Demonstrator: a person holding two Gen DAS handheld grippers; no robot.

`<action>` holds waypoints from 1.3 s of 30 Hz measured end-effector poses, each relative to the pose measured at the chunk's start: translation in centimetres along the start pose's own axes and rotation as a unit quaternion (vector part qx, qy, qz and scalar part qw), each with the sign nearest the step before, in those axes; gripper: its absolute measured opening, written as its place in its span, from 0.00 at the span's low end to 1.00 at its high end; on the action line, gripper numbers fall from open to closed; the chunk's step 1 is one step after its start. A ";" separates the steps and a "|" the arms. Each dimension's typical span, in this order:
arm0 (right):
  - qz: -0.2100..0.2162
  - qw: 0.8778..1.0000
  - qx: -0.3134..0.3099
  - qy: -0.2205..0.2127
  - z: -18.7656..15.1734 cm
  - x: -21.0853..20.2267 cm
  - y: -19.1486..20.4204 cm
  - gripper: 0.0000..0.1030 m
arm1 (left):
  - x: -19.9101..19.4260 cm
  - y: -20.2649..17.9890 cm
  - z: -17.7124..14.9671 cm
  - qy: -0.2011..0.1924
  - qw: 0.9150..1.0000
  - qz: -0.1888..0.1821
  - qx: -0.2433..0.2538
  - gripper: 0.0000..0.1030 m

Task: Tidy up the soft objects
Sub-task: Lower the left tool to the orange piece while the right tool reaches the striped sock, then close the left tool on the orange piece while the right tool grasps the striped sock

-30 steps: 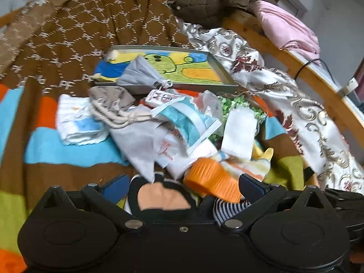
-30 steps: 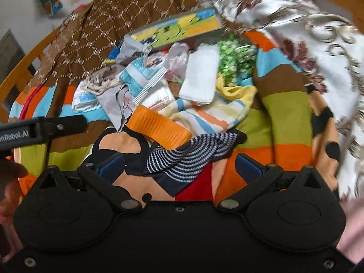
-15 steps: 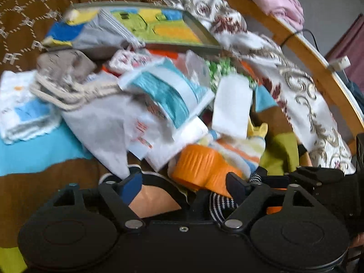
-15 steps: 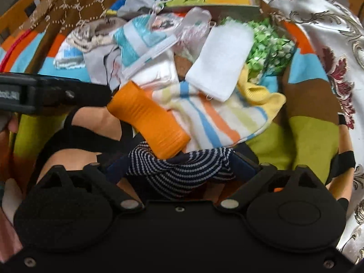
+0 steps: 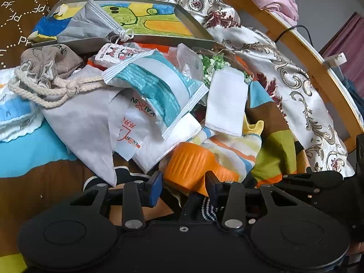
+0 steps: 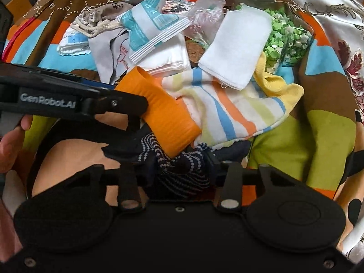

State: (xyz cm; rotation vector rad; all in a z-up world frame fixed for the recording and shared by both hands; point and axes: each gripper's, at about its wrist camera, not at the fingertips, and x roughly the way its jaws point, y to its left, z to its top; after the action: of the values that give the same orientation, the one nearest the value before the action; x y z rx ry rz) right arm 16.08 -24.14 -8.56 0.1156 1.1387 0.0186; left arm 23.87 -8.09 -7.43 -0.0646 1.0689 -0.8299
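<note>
On the striped bedspread (image 5: 27,150) lies a heap of soft things. My left gripper (image 5: 183,182) has its jaws closing around the near end of an orange ribbed roll (image 5: 188,163), and the pads touch its sides. In the right wrist view that gripper (image 6: 138,111) comes in from the left against the orange roll (image 6: 163,113). My right gripper (image 6: 179,166) is closing on a navy striped sock (image 6: 182,159), bunched up between its fingers just below the roll. A striped towel (image 6: 227,113) and a folded white cloth (image 6: 238,47) lie behind.
Further back are a teal-and-white packet (image 5: 157,91), a grey drawstring pouch (image 5: 45,63), a grey cloth (image 5: 86,122), a bag of green paper stars (image 6: 286,43) and a flat box with a green cartoon lid (image 5: 145,20). A wooden bed rail (image 5: 318,72) runs along the right.
Both grippers have dropped closer to the heap and narrowed their jaws. The left now holds the orange roll between its fingers, and the sock has bunched up between the right gripper's fingers.
</note>
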 end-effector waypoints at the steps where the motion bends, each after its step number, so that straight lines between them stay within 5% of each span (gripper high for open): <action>1: 0.000 1.000 -0.003 0.002 0.0 -0.2 0.0 0.32 | -0.1 0.0 0.0 -0.003 1.000 -0.002 0.000 0.38; 6: 0.004 1.000 -0.012 0.002 0.0 -0.7 0.3 0.28 | -0.4 -0.2 -0.3 -0.019 1.000 0.004 0.008 0.28; 12: -0.007 0.999 -0.035 -0.006 -0.3 -1.3 1.0 0.09 | -1.2 -1.5 -0.7 -0.058 0.996 0.036 0.056 0.21; 20: -0.004 0.999 -0.037 -0.029 -0.6 -2.5 1.3 0.03 | -2.3 -4.0 -1.5 -0.130 0.978 0.090 0.137 0.18; 27: 0.006 0.998 -0.032 -0.047 -0.7 -3.5 1.0 0.03 | -4.7 -5.4 -1.3 -0.197 0.966 0.091 0.142 0.18; 39: 0.022 0.980 -0.007 -0.196 -1.3 -9.1 -0.7 0.03 | -9.8 -4.9 2.1 -0.322 0.938 0.099 0.085 0.18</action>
State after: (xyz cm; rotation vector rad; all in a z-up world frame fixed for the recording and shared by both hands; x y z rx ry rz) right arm 11.04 -25.39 -0.89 0.1266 0.7424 0.0418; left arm 20.66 -6.10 3.08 -0.0758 0.3746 -0.6456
